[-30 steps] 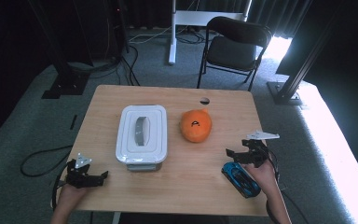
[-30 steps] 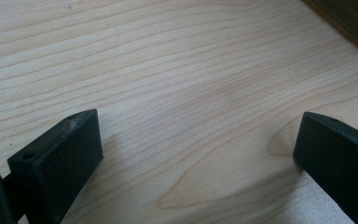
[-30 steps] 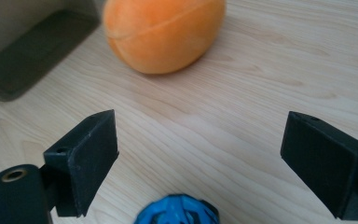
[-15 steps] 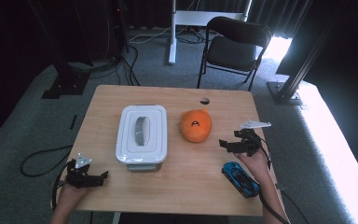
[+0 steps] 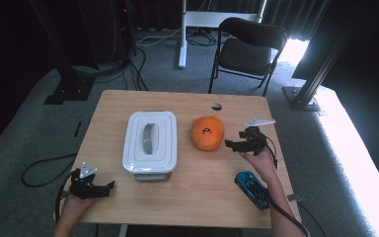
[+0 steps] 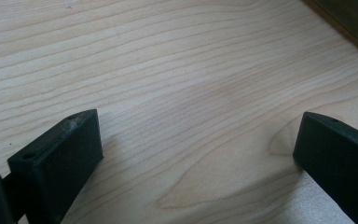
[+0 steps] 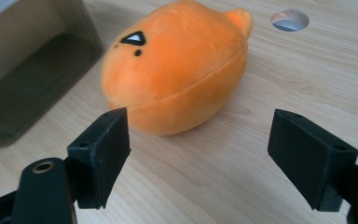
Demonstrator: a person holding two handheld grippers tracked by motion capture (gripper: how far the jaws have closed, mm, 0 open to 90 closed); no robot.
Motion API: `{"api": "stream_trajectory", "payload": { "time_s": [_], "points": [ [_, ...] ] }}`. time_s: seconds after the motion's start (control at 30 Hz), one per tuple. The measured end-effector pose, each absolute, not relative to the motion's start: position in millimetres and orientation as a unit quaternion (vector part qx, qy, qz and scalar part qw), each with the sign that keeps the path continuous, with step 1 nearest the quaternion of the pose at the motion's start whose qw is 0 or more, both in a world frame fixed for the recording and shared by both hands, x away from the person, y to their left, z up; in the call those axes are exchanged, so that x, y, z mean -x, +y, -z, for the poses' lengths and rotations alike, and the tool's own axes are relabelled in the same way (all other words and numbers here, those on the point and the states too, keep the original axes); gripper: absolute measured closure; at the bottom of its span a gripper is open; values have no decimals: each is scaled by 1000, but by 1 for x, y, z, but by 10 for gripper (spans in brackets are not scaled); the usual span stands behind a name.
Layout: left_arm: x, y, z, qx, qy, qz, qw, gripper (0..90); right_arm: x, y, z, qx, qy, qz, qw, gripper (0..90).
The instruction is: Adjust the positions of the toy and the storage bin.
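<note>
Right now the right gripper (image 5: pixel 233 144) hovers just beside the orange plush toy (image 5: pixel 208 132), which lies near the middle of the wooden table (image 5: pixel 202 197), a little toward its far edge and right of the white lidded container (image 5: pixel 150 143). Its jaws stand apart and have just been closing a little, with nothing between them yet; in the right gripper view the plush (image 7: pixel 177 70) sits straight ahead, a short way beyond the fingertips (image 7: pixel 105 149) and a touch to the left of the gap. The toy's long axis runs slantwise from the jaws' line, its small pointed end aimed at the round cable hole (image 7: pixel 289 20) near the far edge, so the gap would likely have to come on across its rounded flank. The left gripper (image 5: pixel 109 186) rests at the near left corner, well apart from the toy, jaws wide over bare wood (image 6: pixel 182 93) and empty. A blue toy car (image 5: pixel 252 187) lies near the near right edge beside the right forearm. The right hand is plainly the nearer one for the grasp.
</note>
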State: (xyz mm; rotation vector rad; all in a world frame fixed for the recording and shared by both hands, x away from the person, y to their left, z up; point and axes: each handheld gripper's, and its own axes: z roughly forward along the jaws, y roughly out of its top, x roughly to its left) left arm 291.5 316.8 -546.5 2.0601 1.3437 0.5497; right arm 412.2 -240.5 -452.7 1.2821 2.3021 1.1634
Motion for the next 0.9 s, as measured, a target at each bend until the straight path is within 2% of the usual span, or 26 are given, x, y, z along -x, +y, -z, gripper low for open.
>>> {"api": "stream_trajectory", "payload": {
  "time_s": [0.47, 0.9],
  "points": [
    [-291, 317, 546, -778, 508, -208, 306, 15, -440, -228, 458, -467, 777, -404, 122, 223],
    [-291, 317, 547, -778, 508, -208, 306, 15, -454, -187, 462, -469, 781, -395, 121, 172]
  ]
}}
